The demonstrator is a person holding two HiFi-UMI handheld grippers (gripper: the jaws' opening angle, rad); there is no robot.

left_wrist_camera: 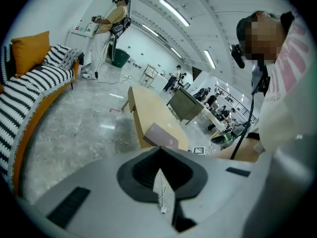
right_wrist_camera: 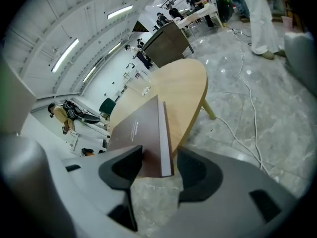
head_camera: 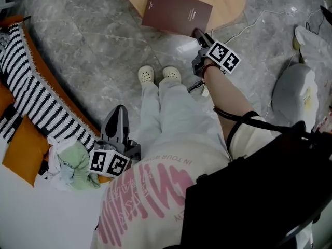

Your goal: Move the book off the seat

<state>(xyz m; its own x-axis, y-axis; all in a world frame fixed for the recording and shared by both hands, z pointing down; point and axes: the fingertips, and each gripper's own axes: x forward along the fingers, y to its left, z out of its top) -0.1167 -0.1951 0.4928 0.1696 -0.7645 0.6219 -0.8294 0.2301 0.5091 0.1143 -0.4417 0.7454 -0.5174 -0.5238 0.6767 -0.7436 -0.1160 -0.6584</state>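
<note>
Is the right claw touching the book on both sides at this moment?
Apart on one side. In the right gripper view the book stands inside the right claw, but a strip of floor shows between its page edge and one finger.

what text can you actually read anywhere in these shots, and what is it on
"IN TOUR WOR": small pink print on the person's cream shirt, as far as it can be made out; the rest is lost in a fold.
Large pink letters lower on the same shirt: only partly in view, not readable.
White print on the dark maroon book's cover: too small to read in any view.
</note>
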